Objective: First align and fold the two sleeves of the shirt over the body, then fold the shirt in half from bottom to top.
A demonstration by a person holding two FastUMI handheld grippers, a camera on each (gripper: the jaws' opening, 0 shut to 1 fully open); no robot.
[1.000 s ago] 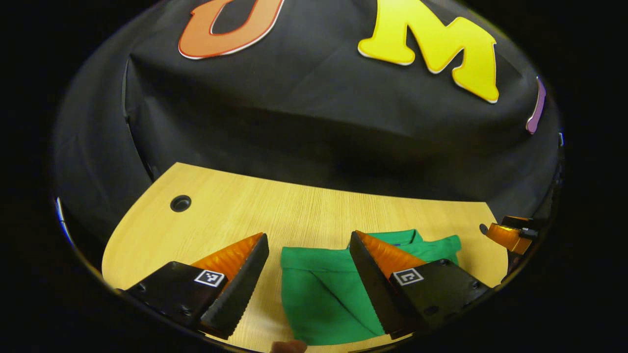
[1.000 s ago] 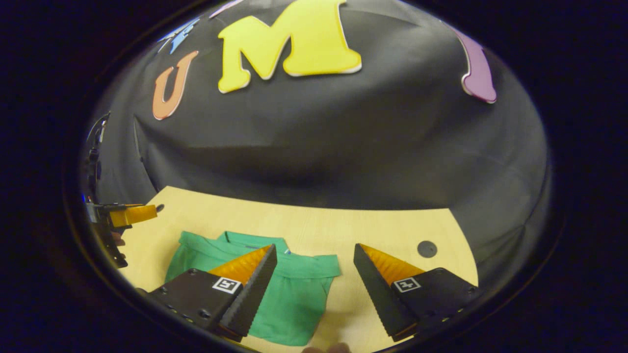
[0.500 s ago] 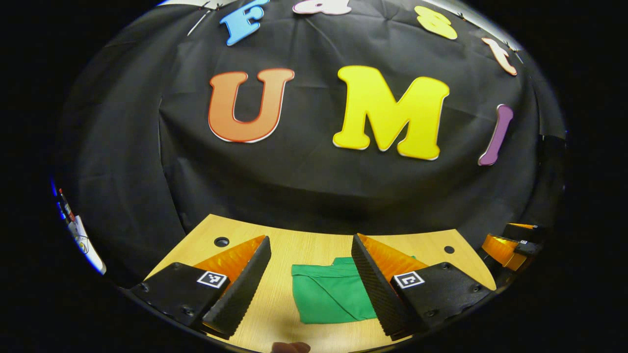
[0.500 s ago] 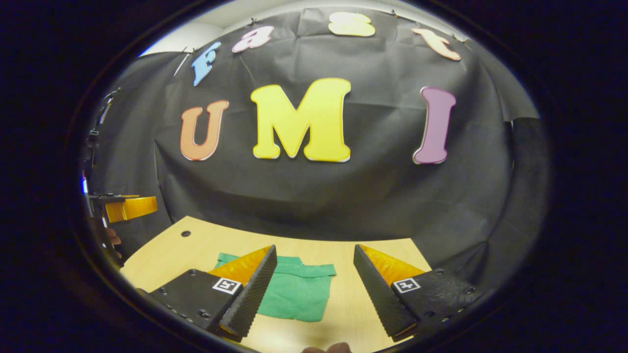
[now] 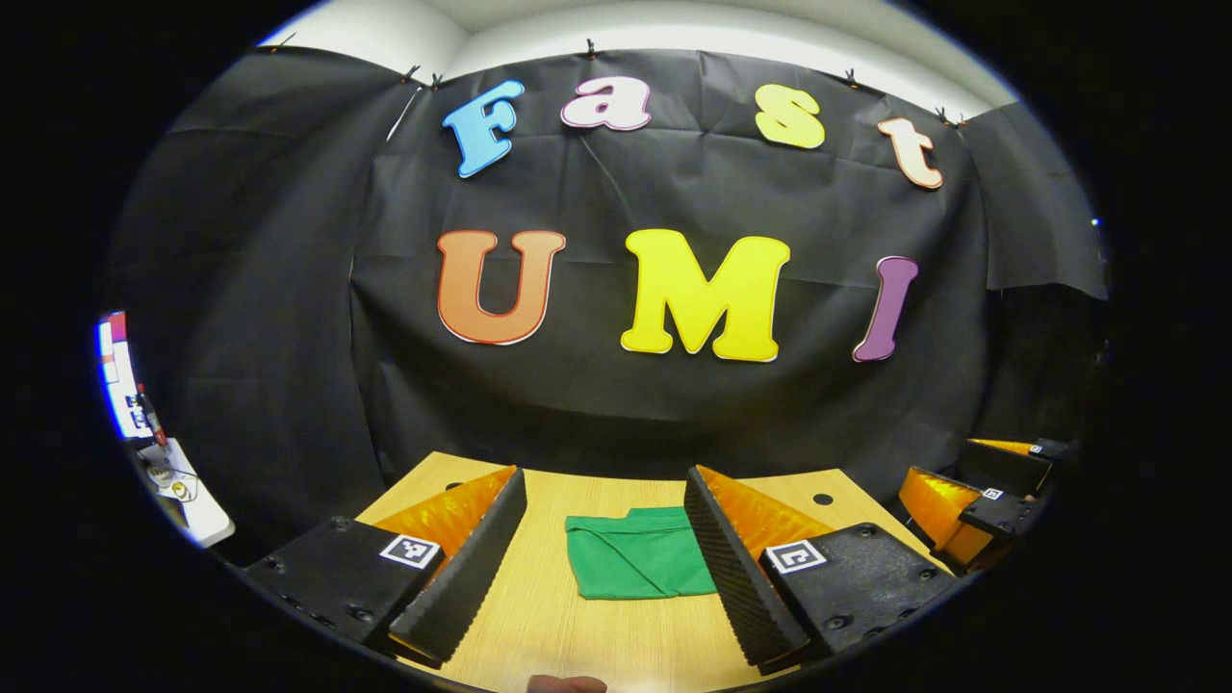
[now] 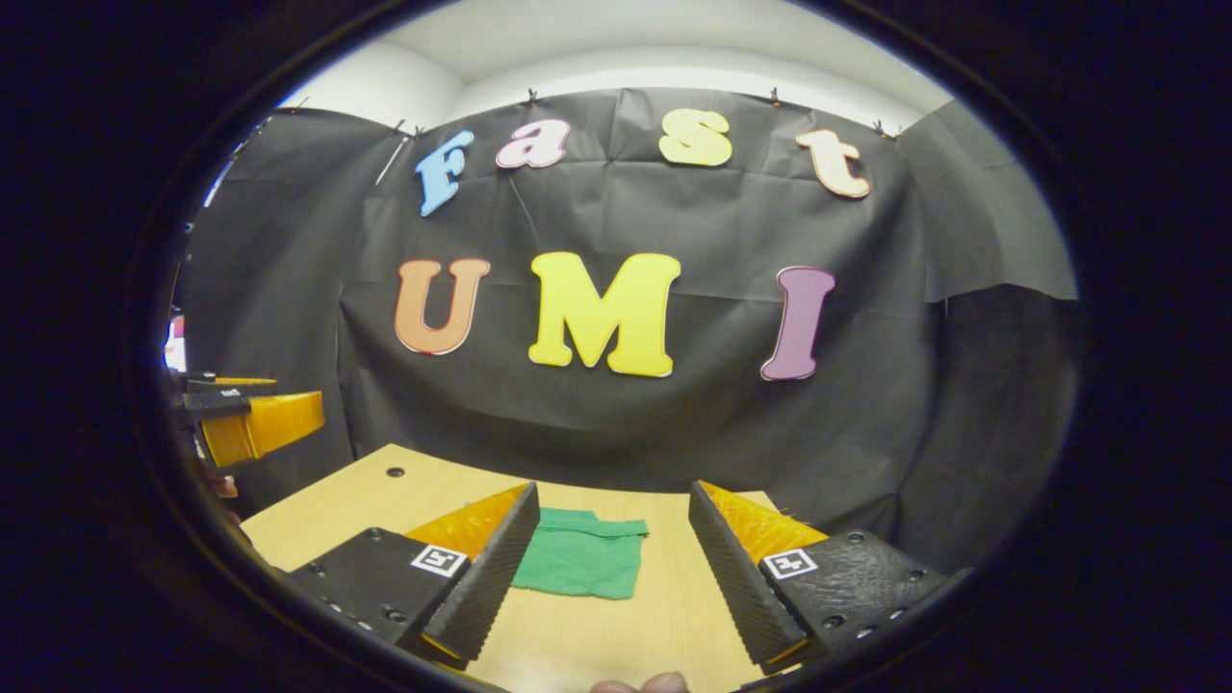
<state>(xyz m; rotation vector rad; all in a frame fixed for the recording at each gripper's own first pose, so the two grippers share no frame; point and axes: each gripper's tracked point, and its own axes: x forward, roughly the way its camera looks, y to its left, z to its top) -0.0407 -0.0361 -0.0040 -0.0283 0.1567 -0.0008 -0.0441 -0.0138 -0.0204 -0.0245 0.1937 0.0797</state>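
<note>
A green shirt (image 5: 635, 558) lies folded into a compact rectangle on the wooden table (image 5: 549, 626), its collar edge toward the far side. In the left gripper view my left gripper (image 5: 602, 481) is open, held well back from the shirt with nothing between its fingers. The right gripper view shows the same folded shirt (image 6: 582, 563) past the open right gripper (image 6: 613, 493), which also holds nothing. The right gripper (image 5: 972, 496) appears at the right edge of the left gripper view, and the left gripper (image 6: 255, 423) at the left edge of the right gripper view, both off the table.
The table has round cable holes at its far corners (image 5: 822, 500) (image 6: 396, 473). Black cloth closes off the back and sides. A white surface with small items (image 5: 178, 486) sits at the far left. A fingertip (image 6: 640, 684) shows at the bottom edge.
Both grippers have pulled back and tilted up from the shirt, which now looks smaller and farther. The shirt lies still in its folded shape.
</note>
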